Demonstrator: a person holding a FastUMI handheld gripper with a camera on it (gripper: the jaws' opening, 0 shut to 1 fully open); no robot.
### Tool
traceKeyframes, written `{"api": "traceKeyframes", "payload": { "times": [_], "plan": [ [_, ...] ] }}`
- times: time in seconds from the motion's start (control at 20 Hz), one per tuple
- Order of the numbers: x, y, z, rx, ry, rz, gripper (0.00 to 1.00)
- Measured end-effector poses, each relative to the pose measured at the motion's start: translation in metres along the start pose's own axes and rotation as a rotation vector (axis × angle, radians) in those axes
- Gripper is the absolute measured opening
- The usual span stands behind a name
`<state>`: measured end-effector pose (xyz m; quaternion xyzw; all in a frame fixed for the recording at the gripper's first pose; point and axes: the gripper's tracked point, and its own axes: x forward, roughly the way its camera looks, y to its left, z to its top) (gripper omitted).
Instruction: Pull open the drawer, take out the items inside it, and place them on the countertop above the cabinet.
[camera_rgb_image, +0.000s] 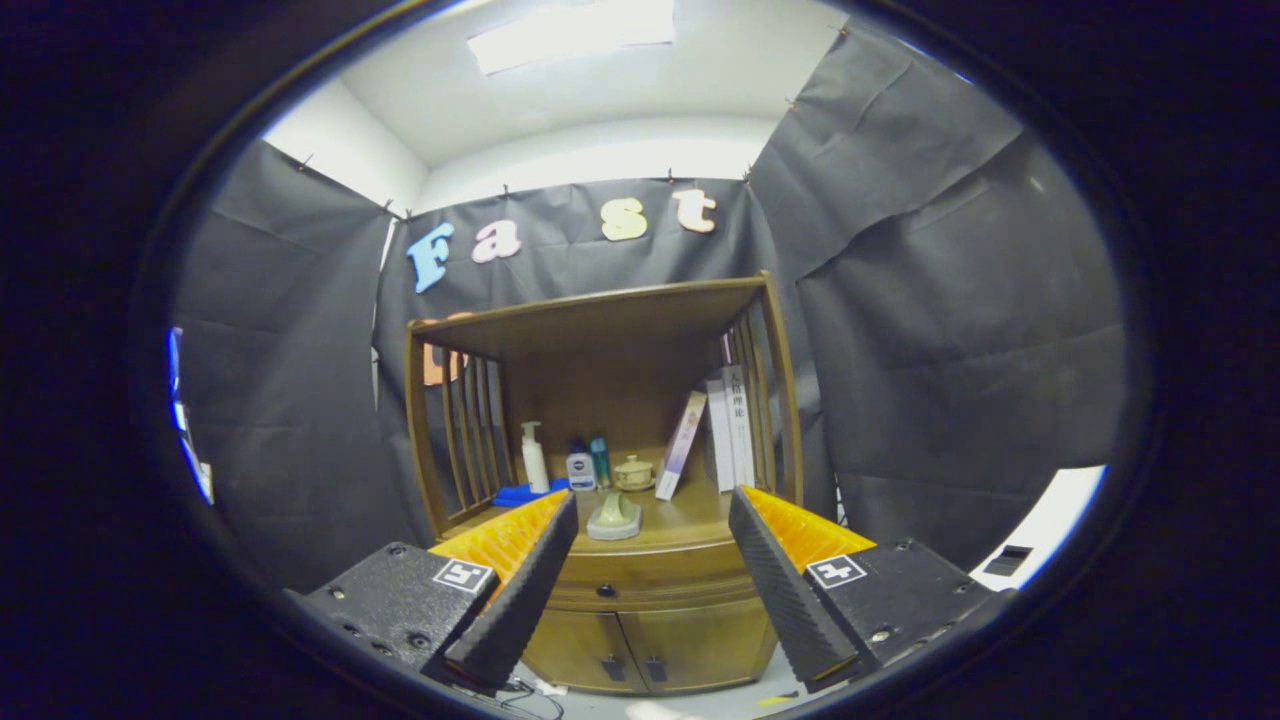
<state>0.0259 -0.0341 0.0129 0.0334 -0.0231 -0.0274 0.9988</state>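
A wooden cabinet (640, 610) stands ahead against the black cloth wall. Its drawer (650, 585) is shut, with a small dark knob (605, 591) at its middle, and two lower doors sit beneath it. On the countertop (690, 515) above the drawer rests a pale greenish dish-like item (613, 517). My gripper (652, 525) is open, held back from the cabinet, with nothing between its fingers; the drawer front shows in the gap between them. The drawer's contents are hidden.
At the back of the countertop stand a white pump bottle (534, 456), small bottles (590, 466), a lidded pot (633, 473), a blue cloth (522, 494) and several books (725, 430). A slatted wooden shelf frame (600, 320) rises over the countertop.
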Motion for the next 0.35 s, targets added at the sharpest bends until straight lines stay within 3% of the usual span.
{"api": "traceKeyframes", "payload": {
  "times": [0.35],
  "plan": [
    [-0.019,0.019,-0.001,-0.051,0.011,0.048,0.99]
  ]
}}
